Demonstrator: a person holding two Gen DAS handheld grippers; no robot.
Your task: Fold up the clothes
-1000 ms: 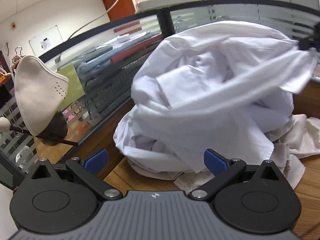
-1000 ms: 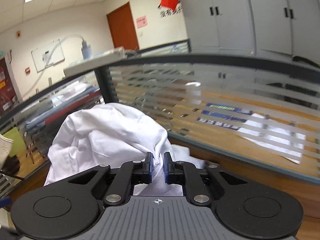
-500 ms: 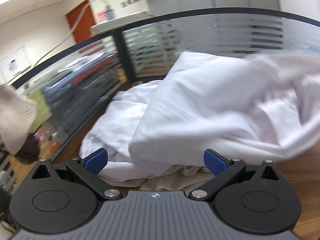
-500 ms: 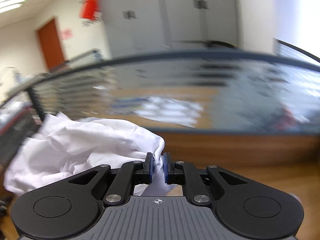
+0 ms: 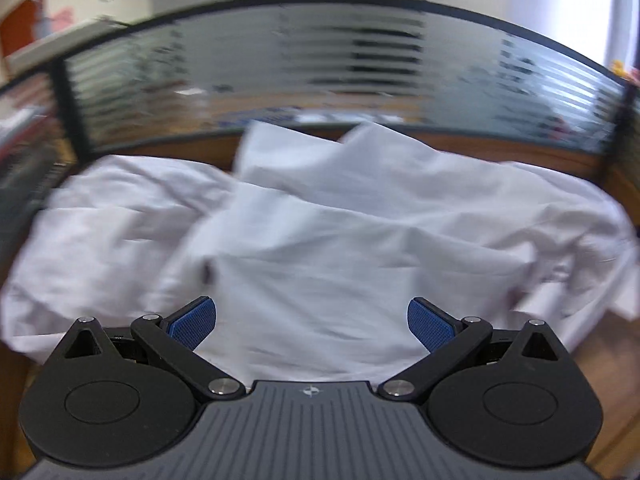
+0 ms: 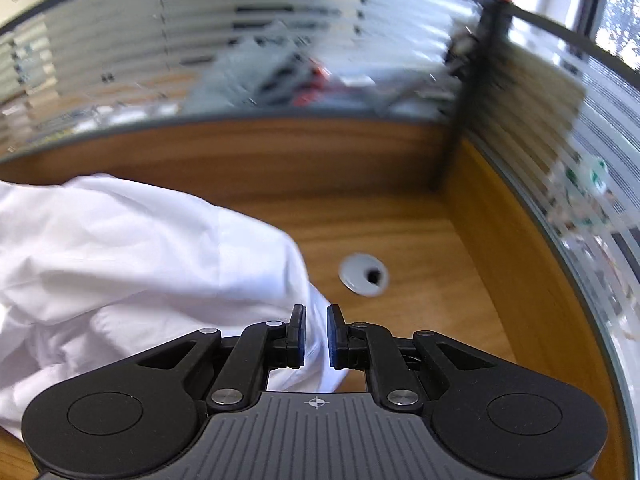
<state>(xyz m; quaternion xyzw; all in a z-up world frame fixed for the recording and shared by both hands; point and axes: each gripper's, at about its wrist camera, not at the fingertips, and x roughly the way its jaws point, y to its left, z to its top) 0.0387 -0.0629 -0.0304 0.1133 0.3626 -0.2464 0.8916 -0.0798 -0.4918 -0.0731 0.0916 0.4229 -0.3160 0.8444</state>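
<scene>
- Since a second ago, both views have swung rightward across the partitioned corner: the face mask that hung at the left of my left wrist view is gone from it, and the white garment, then bunched into a tall heap, now lies lower and spread wide.
- Left wrist view: my left tongs (image 5: 312, 322) stand wide open with nothing between the blue pads (image 5: 192, 322). They hang just over the white garment (image 5: 320, 240), which covers most of the wooden table (image 5: 624, 336) up to the striped glass partition (image 5: 320, 64). Everything past the tongs is blurred, so I cannot make out collar, sleeves or buttons.
- Right wrist view: my right tongs (image 6: 316, 336) are nearly closed and pinch a fold of the white garment (image 6: 140, 260), which trails off to the left. Bare wooden table (image 6: 400, 220) lies ahead, with a grey cable grommet (image 6: 363, 274) just beyond the tongs. The glass partition (image 6: 280, 40) wraps around the corner behind.
</scene>
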